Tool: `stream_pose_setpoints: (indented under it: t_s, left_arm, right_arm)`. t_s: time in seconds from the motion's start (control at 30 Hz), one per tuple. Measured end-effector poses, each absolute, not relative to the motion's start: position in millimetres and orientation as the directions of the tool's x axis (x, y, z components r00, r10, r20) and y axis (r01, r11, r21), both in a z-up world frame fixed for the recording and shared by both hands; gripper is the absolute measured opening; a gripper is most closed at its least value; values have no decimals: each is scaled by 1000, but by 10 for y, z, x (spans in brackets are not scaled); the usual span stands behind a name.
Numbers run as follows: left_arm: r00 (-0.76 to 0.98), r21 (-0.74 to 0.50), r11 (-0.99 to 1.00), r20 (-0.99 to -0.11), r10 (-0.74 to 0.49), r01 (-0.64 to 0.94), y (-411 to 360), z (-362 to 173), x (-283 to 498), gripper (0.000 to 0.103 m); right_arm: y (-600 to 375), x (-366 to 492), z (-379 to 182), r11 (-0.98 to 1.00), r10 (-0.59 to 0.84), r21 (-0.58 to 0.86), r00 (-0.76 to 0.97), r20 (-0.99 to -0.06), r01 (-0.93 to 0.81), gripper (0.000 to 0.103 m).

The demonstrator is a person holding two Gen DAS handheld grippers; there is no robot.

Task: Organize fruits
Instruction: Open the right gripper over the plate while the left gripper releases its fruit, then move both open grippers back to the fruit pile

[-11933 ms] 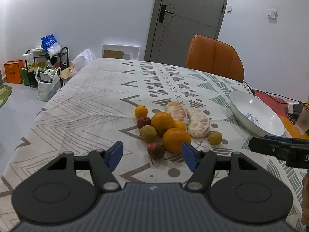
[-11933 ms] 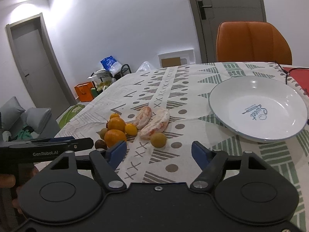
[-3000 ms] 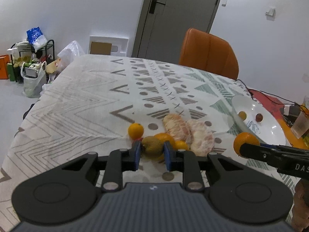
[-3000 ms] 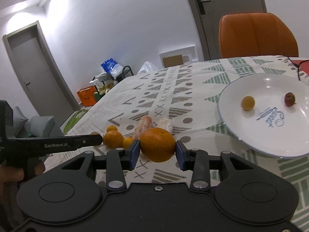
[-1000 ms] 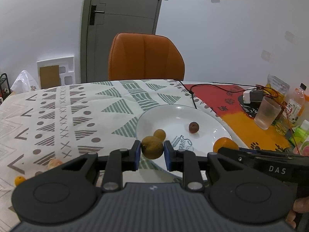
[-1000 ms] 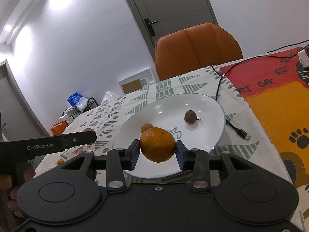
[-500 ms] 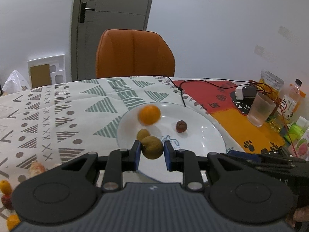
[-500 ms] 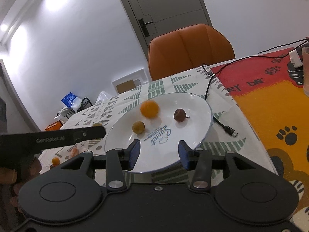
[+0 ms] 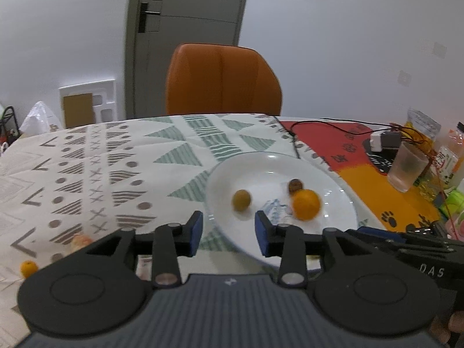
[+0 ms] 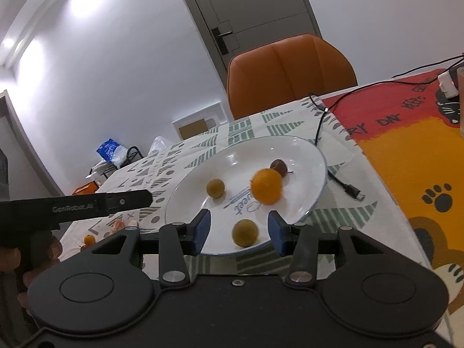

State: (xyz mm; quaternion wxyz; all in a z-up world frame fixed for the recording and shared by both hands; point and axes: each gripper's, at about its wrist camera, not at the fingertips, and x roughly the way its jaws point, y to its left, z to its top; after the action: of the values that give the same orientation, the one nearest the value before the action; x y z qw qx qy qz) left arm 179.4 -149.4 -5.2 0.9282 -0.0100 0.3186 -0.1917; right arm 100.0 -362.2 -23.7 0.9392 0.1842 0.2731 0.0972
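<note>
The left hand-held gripper [image 9: 229,232] is opening, and nothing is seen between its pads. The right hand-held gripper [image 10: 239,233] is released; a brownish fruit [image 10: 245,232] appears between its pads in the right wrist view but is judged to lie beyond them on the plate [image 10: 317,171], untouched.

Four fruits are recorded on the plate: the brownish fruit at the near rim, a second small yellow-brown fruit [image 10: 215,187], a dark red fruit [image 10: 279,166] and an orange [image 10: 266,186]. The orange is blurred in both views and is judged to be rolling. The plate stands near the right edge of the desk [image 9: 95,156], beside a black cable [image 10: 342,184]. Further fruit [image 9: 28,268] is seen well apart, towards the left edge of the desk.

Risks noted:
- The rolling orange may strike the dark red fruit, which it almost touches, and push it towards the far rim; the plate is shallow.
- The brownish fruit sits close to the near rim and may roll over it if the plate is nudged by a withdrawing pad.
- The near rim lies under both hand-held grippers; a low retreat may tip or shift the plate.
- The cable may be snagged by the right hand-held gripper.
</note>
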Motion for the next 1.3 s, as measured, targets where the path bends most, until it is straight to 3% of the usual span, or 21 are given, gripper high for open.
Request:
stream_pose_setpoints:
  t_s: [0.37,0.47,0.67,1.3]
  left_arm:
    - [762,-124,958,-582,-283,260,-1065,-21,1665,78]
    - [771,-118,965,-581,-260,236,-965,-16,1627,79]
    - [785,-108,976,-581,-215,187,-741,10,1564,80]
    - [805,-133,991,-584,-107,36,-29,-19,1424,81]
  right_arm:
    - [-3426,1013,-214,906,313,408,829,-464,-114,52]
    - [-3370,1020,-204,904,323,408,826,-462,-126,55]
    - [-3194,1033,-158,901,351,400,826,-441,-169,75]
    - [-2544,1163,-126,881,445,378,772,-454,-285,77]
